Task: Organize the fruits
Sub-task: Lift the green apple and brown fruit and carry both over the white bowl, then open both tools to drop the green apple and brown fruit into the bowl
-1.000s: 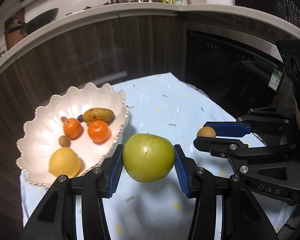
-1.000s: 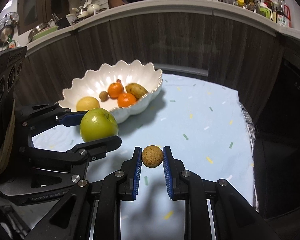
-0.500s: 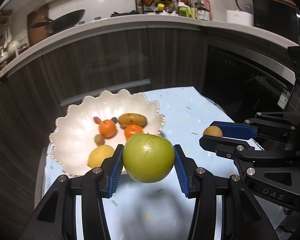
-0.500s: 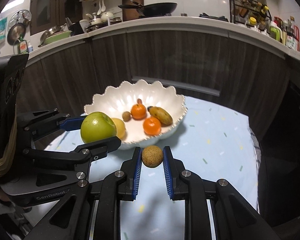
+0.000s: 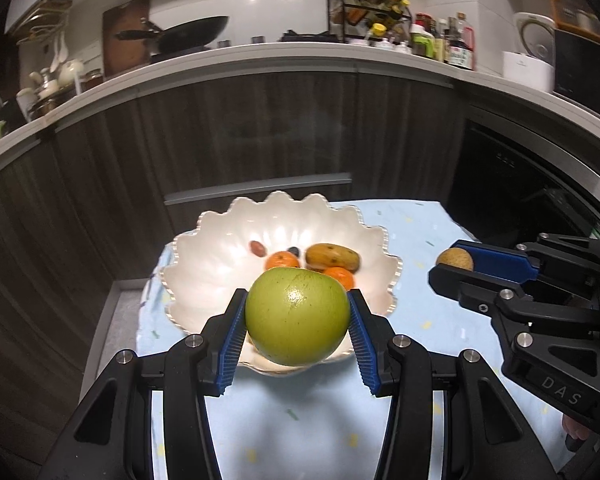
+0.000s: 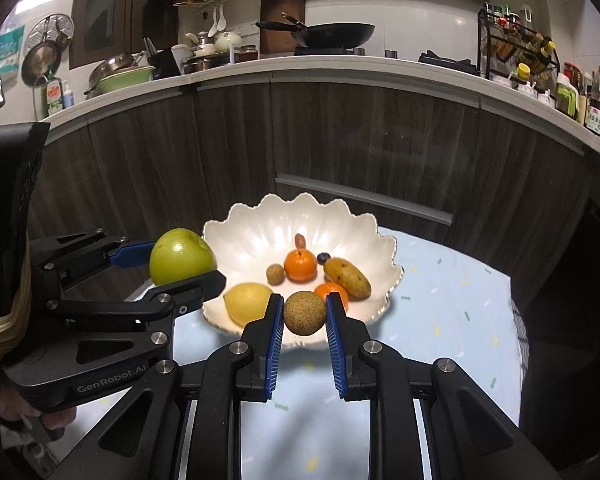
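Note:
My left gripper [image 5: 297, 320] is shut on a green apple [image 5: 297, 315] and holds it above the near rim of a white scalloped bowl [image 5: 204, 256]. The apple also shows in the right wrist view [image 6: 180, 256]. My right gripper [image 6: 304, 314] is shut on a small round brown fruit [image 6: 304, 313], held above the bowl's [image 6: 252, 224] near rim; it also shows in the left wrist view [image 5: 455, 259]. The bowl holds two oranges [image 6: 300, 266], a lemon [image 6: 247, 303], a brown oblong fruit [image 6: 347, 277] and a few small fruits.
The bowl stands on a small table with a light blue speckled cloth [image 6: 452, 304]. Dark wooden cabinets [image 5: 260, 132] stand close behind the table. A dark appliance [image 5: 540, 196] stands to the right. The counter above holds a pan and bottles.
Both grippers have moved towards the bowl with their fruits and tilted up. The bowl now lies straight ahead of each gripper, and more of the kitchen counter shows.

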Available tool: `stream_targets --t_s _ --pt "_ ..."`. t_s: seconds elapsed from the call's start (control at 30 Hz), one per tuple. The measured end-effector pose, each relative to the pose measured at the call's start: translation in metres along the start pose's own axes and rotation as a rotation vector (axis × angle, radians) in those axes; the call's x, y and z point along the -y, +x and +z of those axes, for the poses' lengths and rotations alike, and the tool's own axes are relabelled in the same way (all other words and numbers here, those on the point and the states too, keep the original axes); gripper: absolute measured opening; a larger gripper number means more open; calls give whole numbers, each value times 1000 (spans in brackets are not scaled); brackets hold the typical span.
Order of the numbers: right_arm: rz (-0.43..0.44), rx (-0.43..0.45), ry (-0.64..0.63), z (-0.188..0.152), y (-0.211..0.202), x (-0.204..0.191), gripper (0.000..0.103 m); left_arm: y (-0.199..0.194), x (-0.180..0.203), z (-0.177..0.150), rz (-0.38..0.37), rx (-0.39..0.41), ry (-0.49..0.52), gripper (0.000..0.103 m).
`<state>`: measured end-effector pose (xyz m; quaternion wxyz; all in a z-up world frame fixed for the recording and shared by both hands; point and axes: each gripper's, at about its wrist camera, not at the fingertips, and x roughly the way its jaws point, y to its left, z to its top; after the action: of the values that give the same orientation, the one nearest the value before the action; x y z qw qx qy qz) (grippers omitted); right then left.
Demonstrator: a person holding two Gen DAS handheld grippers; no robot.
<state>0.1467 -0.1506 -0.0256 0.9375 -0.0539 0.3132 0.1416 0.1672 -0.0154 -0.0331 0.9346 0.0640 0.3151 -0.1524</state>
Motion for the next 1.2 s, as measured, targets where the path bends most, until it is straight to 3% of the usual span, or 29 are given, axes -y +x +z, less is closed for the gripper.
stream_targets --t_s 0.37,1.03,1.1,1.2 --pt "-45 -49 39 16 41 -9 23 26 -48 3 58 -25 -59 48" --pt "-44 -155 53 13 97 -12 23 91 -75 -2 45 -109 -103 48" --pt "-43 -155 59 13 99 -11 23 91 -76 -2 54 -98 -104 60" --pt "-44 -157 63 13 100 -10 27 89 -77 0 69 -83 -104 69"
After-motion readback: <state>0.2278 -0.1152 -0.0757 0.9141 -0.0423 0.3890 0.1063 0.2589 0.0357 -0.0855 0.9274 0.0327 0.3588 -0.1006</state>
